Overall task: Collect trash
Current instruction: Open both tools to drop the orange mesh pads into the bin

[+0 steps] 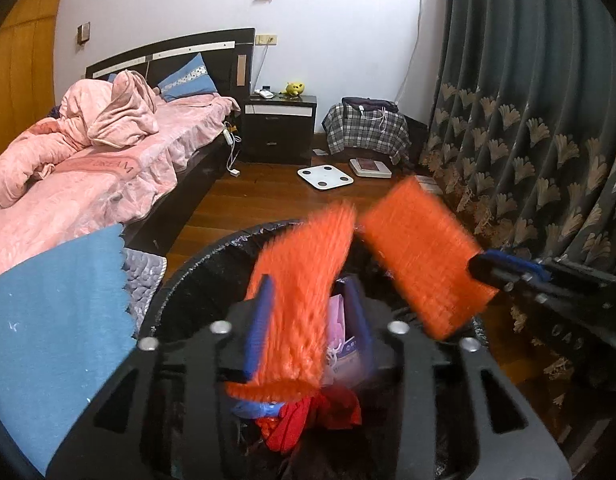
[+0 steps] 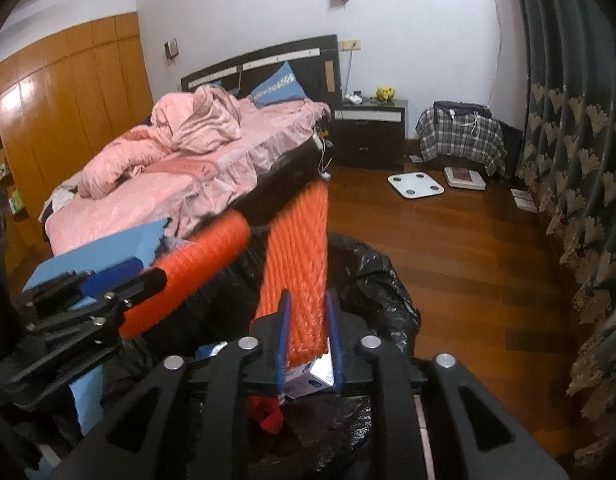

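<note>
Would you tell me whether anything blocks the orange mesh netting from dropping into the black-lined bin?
Nothing visible does. The orange mesh netting hangs directly over the open mouth of the black-lined bin; the red cloth and small box inside lie below the rim.

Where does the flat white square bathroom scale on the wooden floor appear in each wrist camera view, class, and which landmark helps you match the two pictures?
Left wrist view: the flat white square bathroom scale lies just right of centre, above the orange mesh.
Right wrist view: the scale lies right of centre, near the curtain.
Shared landmark: the dark bedside cabinet, behind and left of the scale in both.
</note>
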A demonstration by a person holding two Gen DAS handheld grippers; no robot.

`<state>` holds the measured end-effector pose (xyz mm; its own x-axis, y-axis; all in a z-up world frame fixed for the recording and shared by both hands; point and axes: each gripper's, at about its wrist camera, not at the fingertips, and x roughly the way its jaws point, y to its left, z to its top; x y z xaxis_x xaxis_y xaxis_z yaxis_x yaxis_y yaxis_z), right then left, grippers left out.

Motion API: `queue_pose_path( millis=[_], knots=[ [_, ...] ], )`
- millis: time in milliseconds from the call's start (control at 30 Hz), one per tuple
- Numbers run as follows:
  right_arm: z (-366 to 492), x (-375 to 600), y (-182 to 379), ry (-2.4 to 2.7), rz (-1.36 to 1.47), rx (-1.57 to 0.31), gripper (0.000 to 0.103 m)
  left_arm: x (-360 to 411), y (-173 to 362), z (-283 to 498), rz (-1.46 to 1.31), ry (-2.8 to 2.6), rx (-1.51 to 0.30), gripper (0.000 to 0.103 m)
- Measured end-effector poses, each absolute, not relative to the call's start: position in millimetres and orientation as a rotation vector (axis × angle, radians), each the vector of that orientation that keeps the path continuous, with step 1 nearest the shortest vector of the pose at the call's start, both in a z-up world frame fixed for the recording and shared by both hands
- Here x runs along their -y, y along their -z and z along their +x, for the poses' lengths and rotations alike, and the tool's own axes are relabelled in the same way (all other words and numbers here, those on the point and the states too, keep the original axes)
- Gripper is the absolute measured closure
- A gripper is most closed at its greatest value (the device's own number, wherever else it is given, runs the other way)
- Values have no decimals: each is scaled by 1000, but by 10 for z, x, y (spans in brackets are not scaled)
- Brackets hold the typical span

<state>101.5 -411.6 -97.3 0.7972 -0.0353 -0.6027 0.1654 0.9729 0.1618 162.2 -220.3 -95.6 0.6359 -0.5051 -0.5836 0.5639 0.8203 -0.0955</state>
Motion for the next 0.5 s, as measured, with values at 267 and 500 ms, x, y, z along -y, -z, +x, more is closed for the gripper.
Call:
queue_pose_path(
  millis=[267,500],
  knots=[
    [957,4099,1020,129,210,-648,45,2014,872,1615,73,587,-624,34],
    [811,4037,854,124,198,-611,14,1686,640,1500,49,527,-579,15]
  ],
)
